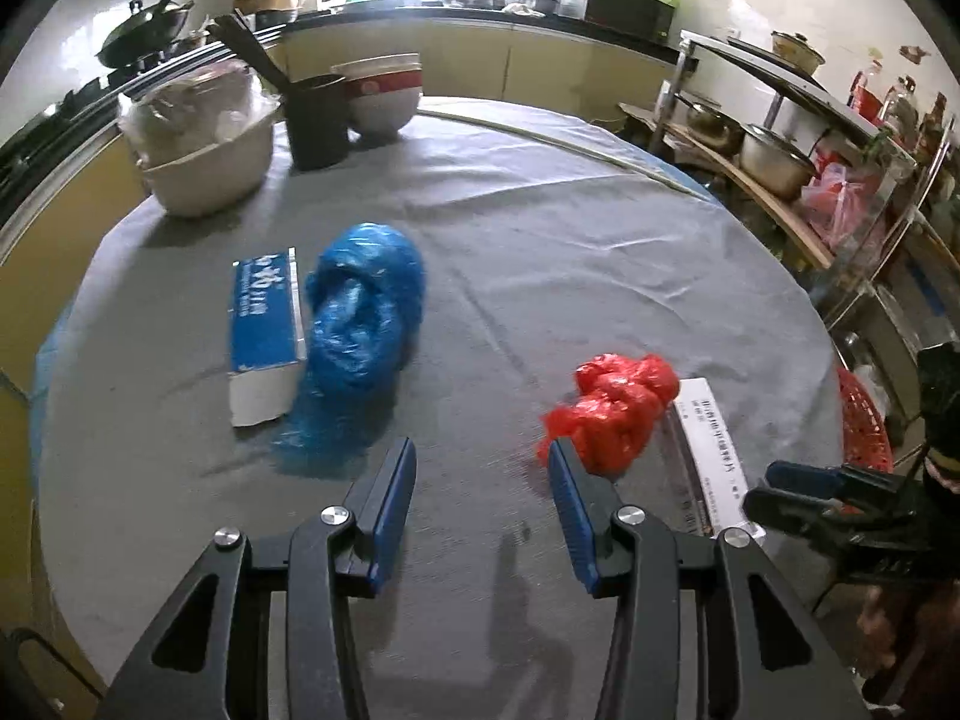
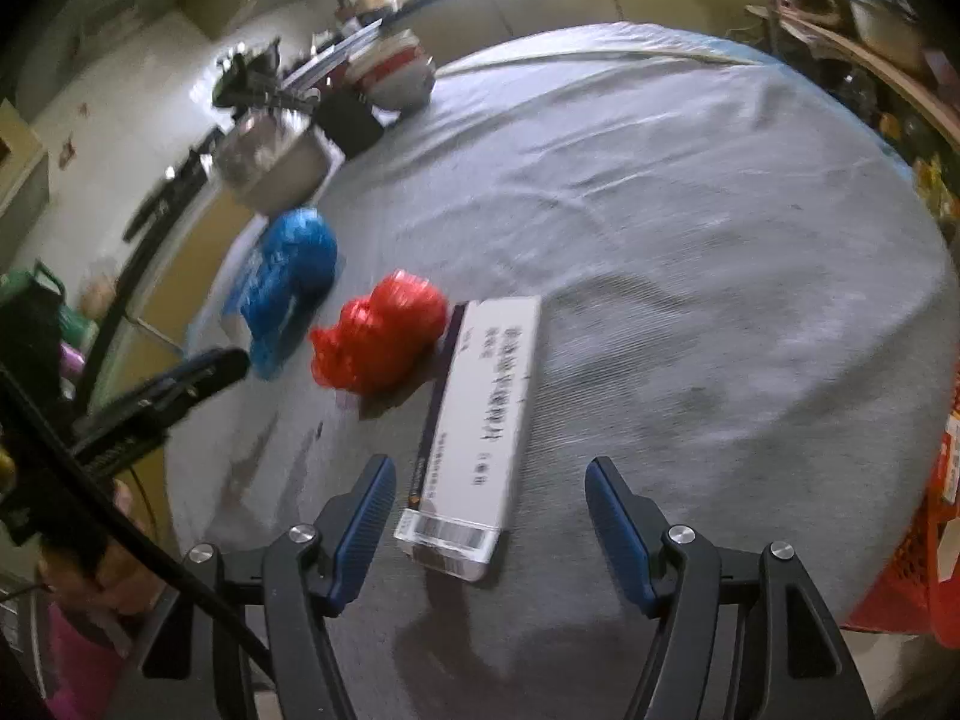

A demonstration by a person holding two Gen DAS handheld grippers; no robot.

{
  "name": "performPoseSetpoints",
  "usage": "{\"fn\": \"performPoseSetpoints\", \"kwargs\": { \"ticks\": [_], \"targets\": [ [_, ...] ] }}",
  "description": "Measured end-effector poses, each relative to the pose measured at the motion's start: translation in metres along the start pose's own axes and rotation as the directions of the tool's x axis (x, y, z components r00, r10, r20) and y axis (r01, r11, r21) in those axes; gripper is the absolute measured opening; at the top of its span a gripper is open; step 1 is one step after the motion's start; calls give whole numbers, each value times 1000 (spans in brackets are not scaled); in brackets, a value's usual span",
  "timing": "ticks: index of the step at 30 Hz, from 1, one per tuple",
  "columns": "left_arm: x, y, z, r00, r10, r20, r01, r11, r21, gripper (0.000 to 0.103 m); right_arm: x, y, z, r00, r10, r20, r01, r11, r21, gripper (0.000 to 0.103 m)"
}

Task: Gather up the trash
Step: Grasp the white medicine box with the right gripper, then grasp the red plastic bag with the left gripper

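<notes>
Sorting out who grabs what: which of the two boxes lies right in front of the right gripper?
The white box with the barcode end, beside the red bag. The blue box lies farther off, by the blue bag.

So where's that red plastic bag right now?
The red bag lies on the grey tablecloth, touching the white box on its right and the blue bag to its left, in the right wrist view.

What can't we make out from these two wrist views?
- Blue box: hidden in right wrist view behind the blue bag.
- White box: left wrist view, far end behind the red bag.
- Red basket: cut by frame edge, contents unseen.
</notes>
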State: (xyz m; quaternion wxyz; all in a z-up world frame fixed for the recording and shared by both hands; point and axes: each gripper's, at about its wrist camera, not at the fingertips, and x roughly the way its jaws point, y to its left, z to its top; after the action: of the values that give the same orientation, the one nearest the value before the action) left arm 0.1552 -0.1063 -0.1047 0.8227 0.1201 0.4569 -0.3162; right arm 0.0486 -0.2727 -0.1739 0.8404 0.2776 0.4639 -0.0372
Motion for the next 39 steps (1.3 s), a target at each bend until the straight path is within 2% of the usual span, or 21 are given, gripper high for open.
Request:
{"fn": "performPoseSetpoints", "kwargs": {
  "ticks": [3,7,8,9,10,13,17,20,24,25,26,27,32,39],
  "targets": [
    [4,0,-3,1000,30,-3,-30,999,12,56,15,15,0,995,-93,-23,92,995,-32,70],
    [2,1,-2,999,41,-11,-41,999,17,57,24,33,-3,978,-206,16,207,971,-119,70],
    [2,-1,-1,999,39,-12,-39,999,20,57,26,36,-4,973,-227,28,229,963,-146,68],
    [2,-3,2,999,37,-10,-37,999,25,57,26,38,-6,968,-249,38,252,952,-173,56],
    [2,-6,4,999,33,-8,-32,999,31,57,25,38,-7,959,-276,55,282,939,-195,49],
    [2,-18,11,1000,10,-4,-9,999,52,62,14,20,-6,970,-239,52,244,957,-154,49],
    [8,-44,20,999,-32,-8,33,994,102,71,-5,-10,-7,969,-235,70,241,967,-78,49],
    [26,-63,23,998,-42,-41,47,989,138,72,-23,-32,-6,970,-226,90,228,974,-12,49],
    [51,-72,24,995,-42,-90,53,990,131,72,-44,-53,-4,965,-225,132,222,974,34,49],
    [55,-72,23,995,-35,-97,47,992,121,71,-50,-58,-4,965,-219,142,214,976,52,49],
    [58,-70,22,995,-24,-96,34,994,106,62,-55,-63,-5,965,-213,152,204,977,69,49],
    [58,-69,20,996,-19,-90,28,995,97,45,-57,-67,-4,966,-207,158,197,978,75,49],
    [49,-61,17,997,-46,-69,48,998,32,44,-68,-68,-7,962,-168,213,156,985,69,49],
    [14,-82,14,1000,-24,-5,24,998,50,44,-85,-57,-17,949,-125,289,122,992,28,49]
  ]
}}
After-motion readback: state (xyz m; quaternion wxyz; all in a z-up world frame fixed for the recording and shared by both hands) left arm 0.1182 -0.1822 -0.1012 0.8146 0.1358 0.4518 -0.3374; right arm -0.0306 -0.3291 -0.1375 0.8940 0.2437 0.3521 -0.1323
